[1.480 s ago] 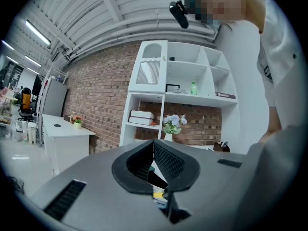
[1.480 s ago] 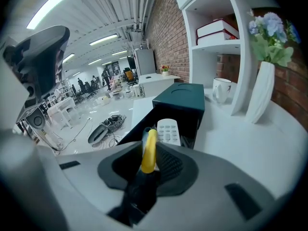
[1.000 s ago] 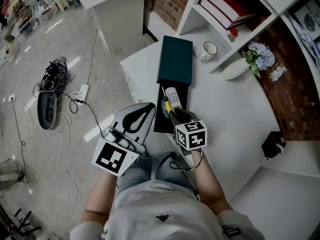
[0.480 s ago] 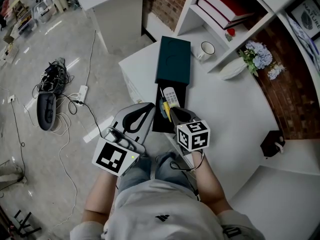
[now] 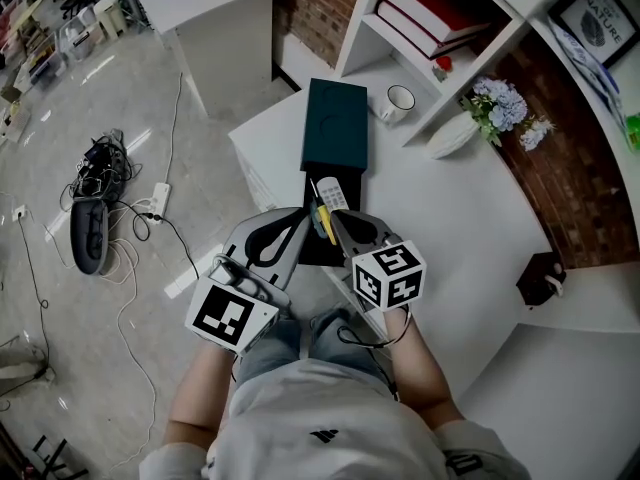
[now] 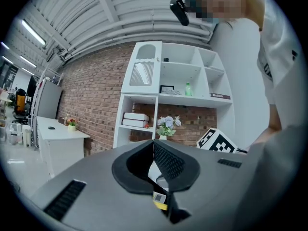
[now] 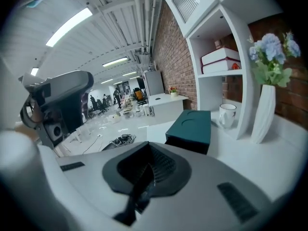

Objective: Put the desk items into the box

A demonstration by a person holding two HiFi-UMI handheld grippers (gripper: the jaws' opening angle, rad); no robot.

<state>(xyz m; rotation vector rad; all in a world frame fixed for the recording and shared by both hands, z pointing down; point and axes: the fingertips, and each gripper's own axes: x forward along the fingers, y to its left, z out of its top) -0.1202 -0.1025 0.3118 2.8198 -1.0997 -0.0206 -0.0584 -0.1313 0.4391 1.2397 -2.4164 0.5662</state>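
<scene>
Right claw (image 5: 335,218) is sitting shut after closing empty beside the dark-green rectangular box (image 5: 335,128), left claw (image 5: 298,214) also shut, so the drop is looking done.

Bright, even indoor light throughout. In the head view the white worktop (image 5: 470,208) is nearly washed out, shadows are soft and short, and the glossy floor (image 5: 100,108) at upper left carries pale reflections. Both gripper views bend strongly and darken to black at the corners; strip lights (image 7: 70,27) flare at upper left, while the left gripper (image 6: 154,148) and right gripper (image 7: 147,153) look soft up close
</scene>
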